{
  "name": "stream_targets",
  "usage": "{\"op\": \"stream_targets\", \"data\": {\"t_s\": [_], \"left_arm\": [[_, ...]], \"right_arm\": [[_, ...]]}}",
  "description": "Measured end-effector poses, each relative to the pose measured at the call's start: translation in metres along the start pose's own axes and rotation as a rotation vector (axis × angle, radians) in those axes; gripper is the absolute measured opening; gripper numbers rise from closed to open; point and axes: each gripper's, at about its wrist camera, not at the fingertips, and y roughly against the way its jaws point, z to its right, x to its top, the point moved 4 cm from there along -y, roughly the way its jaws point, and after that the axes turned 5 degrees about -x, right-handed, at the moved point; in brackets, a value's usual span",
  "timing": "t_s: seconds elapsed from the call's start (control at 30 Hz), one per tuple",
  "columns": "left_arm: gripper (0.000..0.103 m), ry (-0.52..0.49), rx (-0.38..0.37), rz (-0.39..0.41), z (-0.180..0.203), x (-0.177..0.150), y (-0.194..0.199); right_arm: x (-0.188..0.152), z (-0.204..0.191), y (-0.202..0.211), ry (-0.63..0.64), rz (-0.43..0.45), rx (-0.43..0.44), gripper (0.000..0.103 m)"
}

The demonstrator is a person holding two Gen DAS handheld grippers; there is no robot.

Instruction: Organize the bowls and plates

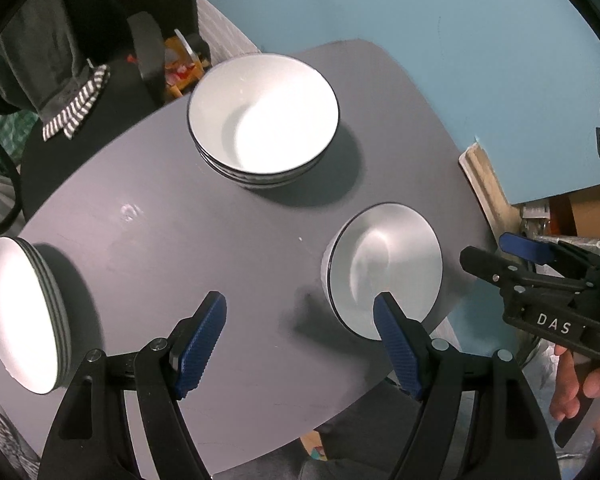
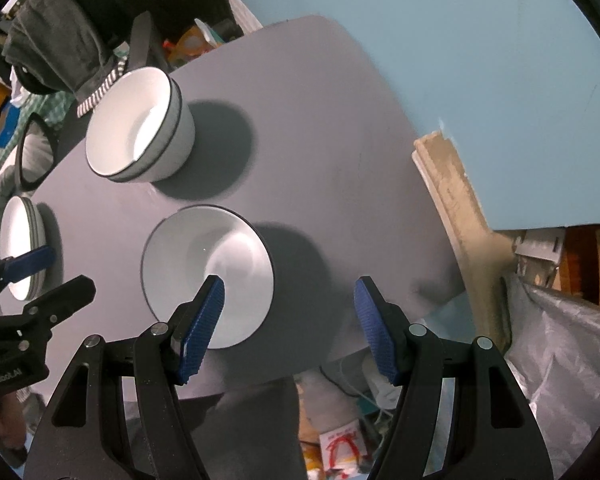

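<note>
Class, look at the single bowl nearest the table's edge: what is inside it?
The single bowl shows only a bare white inside, nothing in it. One blue finger of the right tool covers part of its near rim.

White capital letters "DAS" stood on the black plastic body of the right gripper (image 1: pixel 496 256), seen at the right edge of the left wrist view. In the right wrist view, small white lettering on the black body of the left gripper (image 2: pixel 60 276) at the lower left was partly cut off and too small to read surely.
</note>
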Motion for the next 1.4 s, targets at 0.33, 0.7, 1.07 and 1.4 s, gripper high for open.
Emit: {"op": "stream_targets", "data": {"t_s": [0.33, 0.7, 1.07, 1.4], "left_arm": [[0.077, -0.027, 0.003, -0.047, 0.007, -0.001, -0.031], [0.077, 0.012, 0.016, -0.095, -0.006, 0.001, -0.065], [0.077, 0.053, 0.017, -0.108, -0.012, 0.001, -0.083], [0.064, 0.046, 0.019, -0.118, -0.004, 0.003, -0.086]], "right_arm": [[-0.012, 0.005, -0.025, 0.009, -0.027, 0.001, 0.067], [-0.015, 0.007, -0.056, 0.023, -0.072, 0.018, 0.067], [-0.011, 0.002, -0.068, 0.035, -0.088, 0.053, 0.067], [-0.007, 0.002, -0.069, 0.027, -0.097, 0.074, 0.060]]}}
